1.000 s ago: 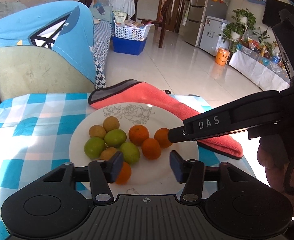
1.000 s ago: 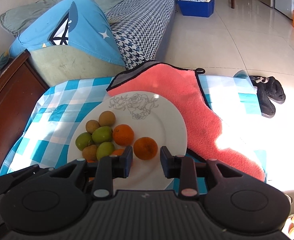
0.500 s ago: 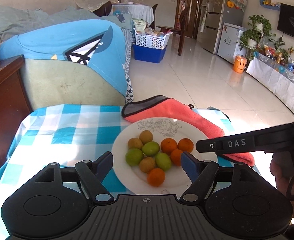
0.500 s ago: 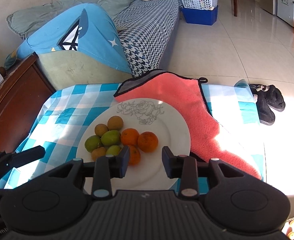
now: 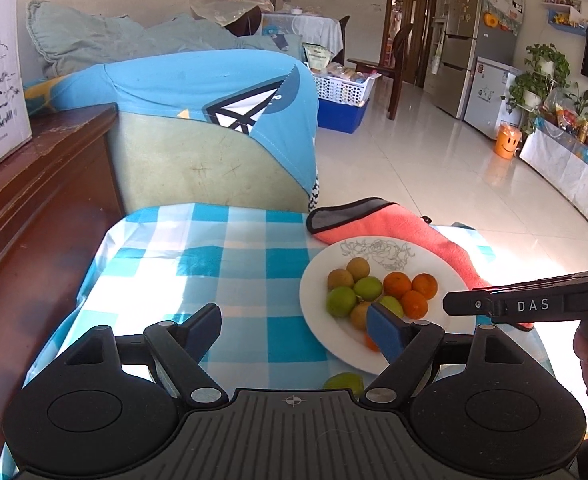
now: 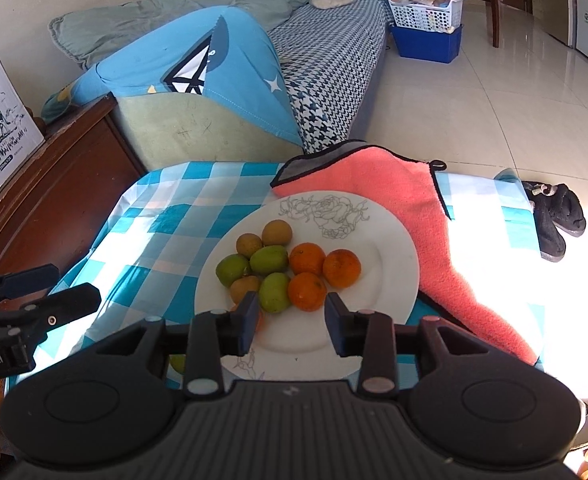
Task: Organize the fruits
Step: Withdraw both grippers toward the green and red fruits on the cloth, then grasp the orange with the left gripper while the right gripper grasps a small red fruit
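Since a second ago I am watching my left gripper [image 5: 294, 330] pulling back and to the left off the white plate [image 6: 390, 280], its jaws having just been opening; they are now standing wide apart with nothing between them, hanging over the blue-and-white checked tablecloth [image 5: 230, 264] just beside the plate's left rim and pointing downward at a slant. My right gripper [image 6: 292, 318] is drawing back a little too and is hovering above the plate's near part, tilted down, its fingers a modest gap apart and gripping nothing. The plate is sitting on the tablecloth with its far edge on a coral towel [image 6: 398, 188], and it is carrying a tight cluster: oranges [image 6: 308, 258] on the right, green fruits [image 6: 268, 260] in the middle, small brownish fruits [image 6: 277, 232] at the far left. One more green fruit [image 5: 344, 384] is lying on the cloth just off the plate's near rim, partly hidden behind the left gripper's body.
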### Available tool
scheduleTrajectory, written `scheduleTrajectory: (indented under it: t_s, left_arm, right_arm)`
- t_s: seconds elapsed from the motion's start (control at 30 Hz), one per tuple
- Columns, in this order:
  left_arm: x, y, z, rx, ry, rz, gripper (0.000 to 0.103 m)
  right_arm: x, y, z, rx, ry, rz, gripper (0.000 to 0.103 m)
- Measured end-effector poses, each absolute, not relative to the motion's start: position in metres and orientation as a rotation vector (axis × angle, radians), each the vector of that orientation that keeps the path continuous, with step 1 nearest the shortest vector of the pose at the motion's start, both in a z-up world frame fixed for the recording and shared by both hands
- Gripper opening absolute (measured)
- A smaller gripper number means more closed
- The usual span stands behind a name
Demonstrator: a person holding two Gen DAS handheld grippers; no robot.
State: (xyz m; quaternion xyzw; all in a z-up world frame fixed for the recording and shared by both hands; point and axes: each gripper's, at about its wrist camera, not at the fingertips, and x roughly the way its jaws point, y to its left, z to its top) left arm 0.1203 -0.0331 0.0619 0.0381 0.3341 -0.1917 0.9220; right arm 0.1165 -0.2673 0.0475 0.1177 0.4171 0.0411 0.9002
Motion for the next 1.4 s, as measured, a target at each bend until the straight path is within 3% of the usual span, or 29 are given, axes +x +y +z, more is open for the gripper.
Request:
scheduleTrajectory:
  t_s: [0.6,1.4]
  left_arm:
    - [0.113,-0.004,0.030,0.112,0.771,-0.438,0.082]
    - [0.102,-0.014,-0.018,0.362,0.726,-0.597,0.080]
  right_arm:
    - [0.089,-0.229,0.032,0.205,0.920,0.213,0.037]
    - [0.087,-0.195,0.001,0.145,1.028,0.319,0.037]
